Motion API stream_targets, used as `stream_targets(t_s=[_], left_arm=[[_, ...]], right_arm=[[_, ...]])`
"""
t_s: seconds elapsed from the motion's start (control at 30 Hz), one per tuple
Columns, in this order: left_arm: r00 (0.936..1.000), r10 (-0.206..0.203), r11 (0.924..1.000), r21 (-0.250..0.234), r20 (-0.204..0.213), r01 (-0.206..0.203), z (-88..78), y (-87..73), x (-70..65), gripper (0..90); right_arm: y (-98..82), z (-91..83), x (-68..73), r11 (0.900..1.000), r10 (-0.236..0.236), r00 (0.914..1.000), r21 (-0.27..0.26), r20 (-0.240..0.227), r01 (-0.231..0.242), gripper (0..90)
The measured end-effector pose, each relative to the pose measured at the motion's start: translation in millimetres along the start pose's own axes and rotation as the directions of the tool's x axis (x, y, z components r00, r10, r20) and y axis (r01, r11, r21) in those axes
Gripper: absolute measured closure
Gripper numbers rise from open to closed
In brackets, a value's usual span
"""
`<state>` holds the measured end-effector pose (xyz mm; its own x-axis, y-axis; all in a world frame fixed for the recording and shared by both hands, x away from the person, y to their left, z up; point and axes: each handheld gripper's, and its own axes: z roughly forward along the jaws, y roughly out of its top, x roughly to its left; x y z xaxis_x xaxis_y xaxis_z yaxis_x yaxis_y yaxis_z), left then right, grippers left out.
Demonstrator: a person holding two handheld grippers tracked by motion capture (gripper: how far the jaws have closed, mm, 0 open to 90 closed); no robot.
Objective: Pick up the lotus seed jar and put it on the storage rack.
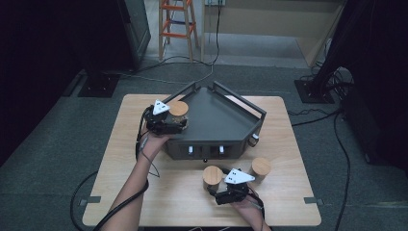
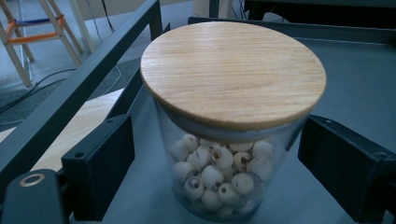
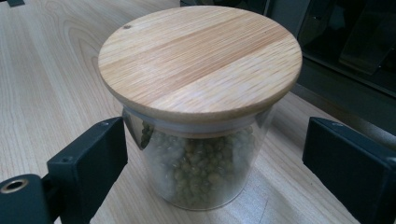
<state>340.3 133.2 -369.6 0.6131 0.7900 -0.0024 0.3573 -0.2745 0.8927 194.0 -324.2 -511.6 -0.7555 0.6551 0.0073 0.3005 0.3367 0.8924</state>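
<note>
Left tongs [image 2: 210, 163] spread wide, pads clear of a clear glass jar of pale, holed round seeds [image 2: 219, 177] under a flat round wooden lid [image 2: 232, 74], standing upright between the jaws on the grey floor of the dark railed tray [image 1: 216, 118] at its left corner. Right tongs [image 3: 215, 163] likewise spread, flanking without touching a second lidded glass jar of small green beans [image 3: 201, 168], upright on the wooden bench [image 1: 144, 192] just before the tray. Beside that, a third wooden-lidded jar [image 1: 261, 168] near the tray's front.

One jar [image 1: 178, 111] on the tray [image 1: 216, 120], two jars [image 1: 212, 176] before it
</note>
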Motion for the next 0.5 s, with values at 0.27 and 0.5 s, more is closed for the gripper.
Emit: stream_targets(t_s=[0.27, 0.5], left_arm=[[1.0, 0.003, 1.0, 0.006, -0.001, -0.003, -9.3, -0.1, -2.6, 10.9], [0.9996, 0.027, 0.9995, 0.017, -0.008, -0.027, -16.9, -0.4, -8.3, 10.9]], right_arm=[[-0.4, -0.2, -0.1, 1.0, 0.002, 1.0, -0.002, 0.001, -0.002, 6.5], [-0.6, -0.4, 0.2, 1.0, 0.001, 1.0, -0.003, 0.003, -0.001, 6.5]])
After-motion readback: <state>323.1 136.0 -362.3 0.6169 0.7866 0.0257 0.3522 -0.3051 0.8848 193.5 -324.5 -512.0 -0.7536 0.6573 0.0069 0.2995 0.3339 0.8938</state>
